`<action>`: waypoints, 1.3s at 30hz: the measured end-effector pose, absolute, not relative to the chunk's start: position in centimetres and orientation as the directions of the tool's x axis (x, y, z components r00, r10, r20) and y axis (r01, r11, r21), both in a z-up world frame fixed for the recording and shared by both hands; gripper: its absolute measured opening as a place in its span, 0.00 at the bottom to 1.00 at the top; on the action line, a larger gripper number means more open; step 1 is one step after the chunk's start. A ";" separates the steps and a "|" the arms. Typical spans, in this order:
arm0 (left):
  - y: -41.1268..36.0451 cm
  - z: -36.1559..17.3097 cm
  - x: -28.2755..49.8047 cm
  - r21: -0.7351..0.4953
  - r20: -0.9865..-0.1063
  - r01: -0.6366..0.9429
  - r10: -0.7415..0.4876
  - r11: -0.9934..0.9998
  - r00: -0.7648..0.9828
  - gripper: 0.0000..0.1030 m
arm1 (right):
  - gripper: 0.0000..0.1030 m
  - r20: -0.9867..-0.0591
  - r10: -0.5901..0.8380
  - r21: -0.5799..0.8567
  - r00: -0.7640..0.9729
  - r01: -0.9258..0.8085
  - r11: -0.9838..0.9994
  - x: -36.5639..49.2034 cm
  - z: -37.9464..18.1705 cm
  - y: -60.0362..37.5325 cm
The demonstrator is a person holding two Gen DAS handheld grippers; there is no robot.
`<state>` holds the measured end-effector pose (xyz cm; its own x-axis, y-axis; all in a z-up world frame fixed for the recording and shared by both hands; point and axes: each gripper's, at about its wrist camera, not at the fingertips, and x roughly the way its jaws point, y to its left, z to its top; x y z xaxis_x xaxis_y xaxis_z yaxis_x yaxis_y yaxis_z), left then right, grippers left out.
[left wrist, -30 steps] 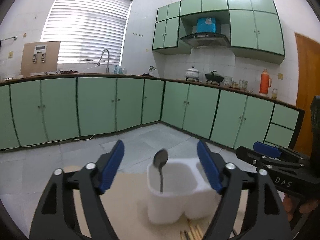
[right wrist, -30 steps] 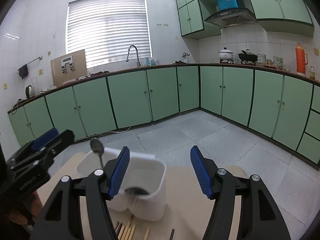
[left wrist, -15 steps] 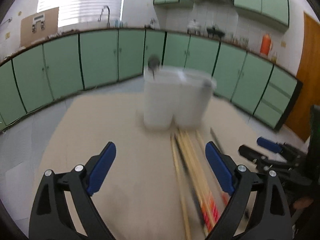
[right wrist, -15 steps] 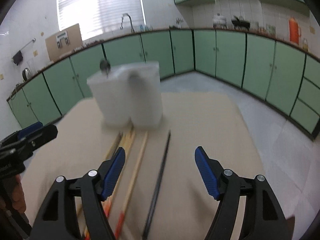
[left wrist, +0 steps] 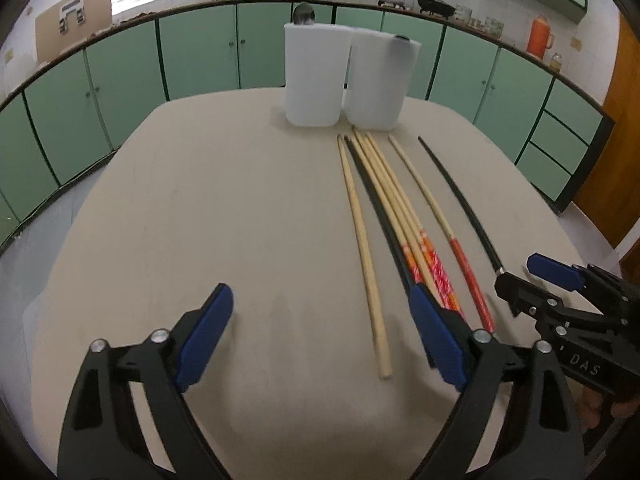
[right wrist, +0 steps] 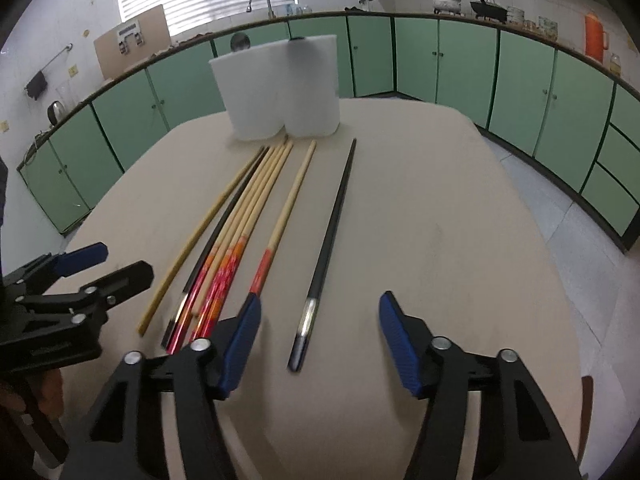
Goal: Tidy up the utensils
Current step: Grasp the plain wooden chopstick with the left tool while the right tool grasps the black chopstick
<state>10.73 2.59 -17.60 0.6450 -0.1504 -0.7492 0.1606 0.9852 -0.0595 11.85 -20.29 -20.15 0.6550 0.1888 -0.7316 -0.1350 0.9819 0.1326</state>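
Observation:
Several chopsticks lie side by side on the beige table (left wrist: 200,208), tips toward a white two-compartment holder (left wrist: 348,80) (right wrist: 280,92) at the far edge. A spoon (left wrist: 303,14) (right wrist: 240,42) stands in one compartment. My left gripper (left wrist: 320,336) hangs low over the near table, jaws wide and closing; the near end of a plain wooden chopstick (left wrist: 364,256) lies between its fingers, untouched. My right gripper (right wrist: 320,340) is closing around the silver-capped end of a black chopstick (right wrist: 332,216), pads clear of it. The red-ended bundle (right wrist: 228,256) lies left of it.
Green cabinets ring the room beyond the table's rounded edges, with tiled floor to the right. Each gripper shows in the other's view: the right gripper (left wrist: 532,280) at the right, the left gripper (right wrist: 104,266) at the left, a person's hand (right wrist: 24,400) under it.
Both views have tipped down from the holder and kitchen to the table. Both grippers have sunk toward the chopsticks' near ends, and the right jaws stand narrower than before.

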 end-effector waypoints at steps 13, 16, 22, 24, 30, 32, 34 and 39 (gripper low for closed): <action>1.8 -18.5 8.7 -0.029 -0.759 0.166 -0.130 0.986 0.638 0.72 | 0.30 -0.719 0.160 0.081 0.677 -0.147 0.986 9.9 -20.7 -19.3; 1.5 -18.4 8.5 -0.024 -0.755 0.170 -0.130 0.985 0.643 0.65 | 0.27 -0.718 0.144 0.060 0.681 -0.145 0.988 9.7 -20.8 -18.9; 1.4 -18.4 8.3 -0.020 -0.745 0.164 -0.124 0.986 0.655 0.46 | 0.25 -0.717 0.127 0.048 0.685 -0.133 0.990 9.8 -20.9 -18.7; 1.4 -18.3 8.3 -0.017 -0.742 0.160 -0.120 0.987 0.660 0.35 | 0.23 -0.716 0.129 0.050 0.686 -0.133 0.990 9.8 -20.9 -18.7; 0.9 -18.3 8.2 -0.012 -0.736 0.174 -0.126 0.985 0.665 0.06 | 0.09 -0.717 0.138 0.057 0.684 -0.139 0.989 9.7 -21.0 -18.7; 1.0 -18.2 8.1 -0.018 -0.735 0.176 -0.132 0.984 0.665 0.06 | 0.09 -0.715 0.148 0.072 0.683 -0.139 0.988 9.7 -20.9 -18.9; 1.1 -17.9 8.0 -0.019 -0.732 0.174 -0.132 0.985 0.668 0.06 | 0.08 -0.714 0.157 0.080 0.683 -0.143 0.986 9.5 -20.7 -19.0; 1.4 -14.9 7.1 0.030 -0.679 0.186 -0.117 0.982 0.725 0.06 | 0.07 -0.682 0.149 0.050 0.716 -0.157 0.986 8.7 -18.9 -19.2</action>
